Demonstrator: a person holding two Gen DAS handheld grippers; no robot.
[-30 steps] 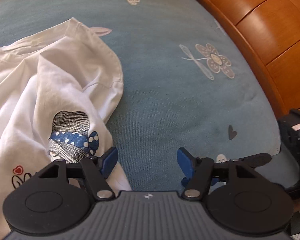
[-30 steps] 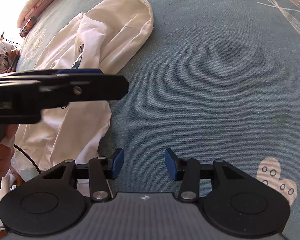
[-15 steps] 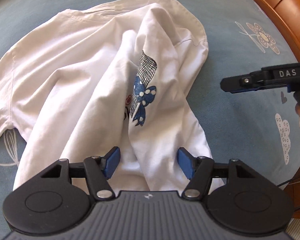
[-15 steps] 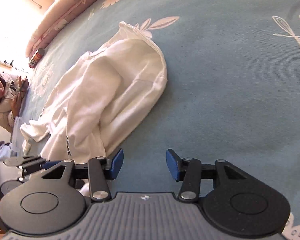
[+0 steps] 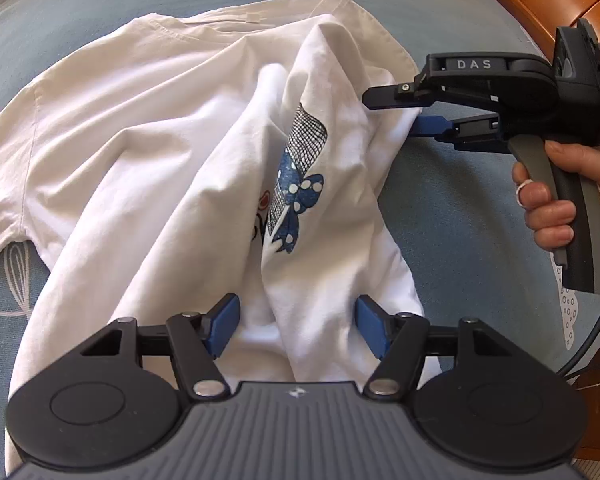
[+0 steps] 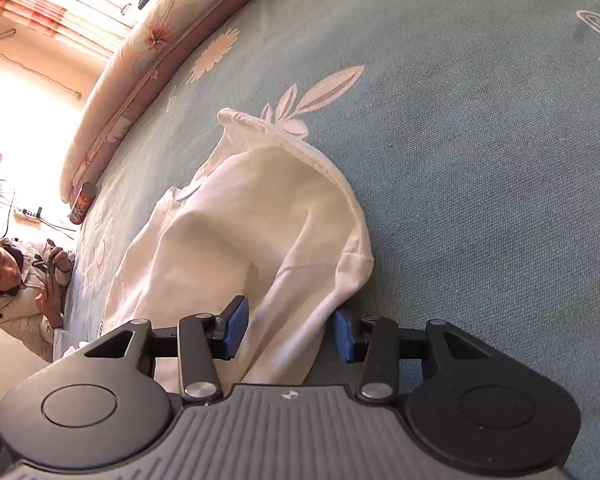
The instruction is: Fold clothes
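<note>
Shirt (image 5: 172,128) lies rumpled on the bed (image 6: 480,160), bunched between both gaping hand-held grippers, left (image 5: 298,326) and right (image 6: 292,326). Looks like grab-and-spread stage, probably; next they'd pinch the edges.

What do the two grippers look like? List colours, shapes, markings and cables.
Left gripper: black linkage, blue pads on its fingers, two round black discs, ribbed grey body. Right gripper: same black and blue build, white "DAS" lettering, grey trigger, black cable. The hand wears a ring.
</note>
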